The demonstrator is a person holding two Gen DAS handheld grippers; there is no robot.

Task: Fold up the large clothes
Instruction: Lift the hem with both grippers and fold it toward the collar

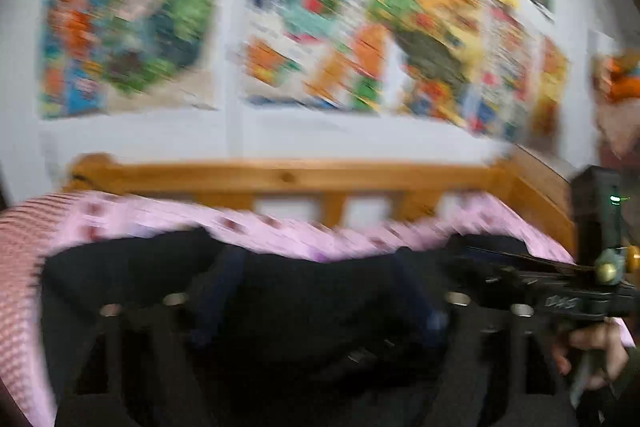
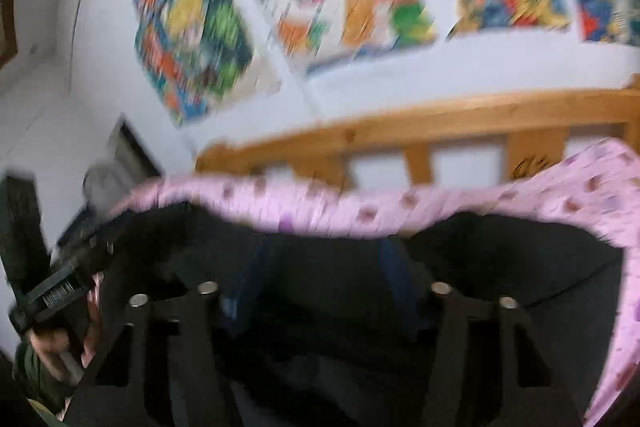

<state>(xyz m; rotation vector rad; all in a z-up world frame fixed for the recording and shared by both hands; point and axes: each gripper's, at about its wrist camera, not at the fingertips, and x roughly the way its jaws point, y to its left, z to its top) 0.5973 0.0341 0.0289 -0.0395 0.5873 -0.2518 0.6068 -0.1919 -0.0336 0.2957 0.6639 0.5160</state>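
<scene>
Both views are blurred by motion. A black garment [image 1: 304, 291] lies on the pink sheet [image 1: 280, 231] of a bed with a wooden rail [image 1: 288, 177] at its far side, under posters [image 1: 320, 39] on the wall. The fingers of the left gripper [image 1: 316, 303] and right gripper [image 2: 320, 291] are dark against the cloth, so their state cannot be told.

A child's bedroom in a home: a pine bed frame [image 1: 280, 177] with a slatted rail stands against a white wall [image 1: 160, 139], pink patterned bedding [image 2: 400, 207] covers the mattress, and bright, colourful posters [image 1: 132, 27] hang in a row above the bed.
</scene>
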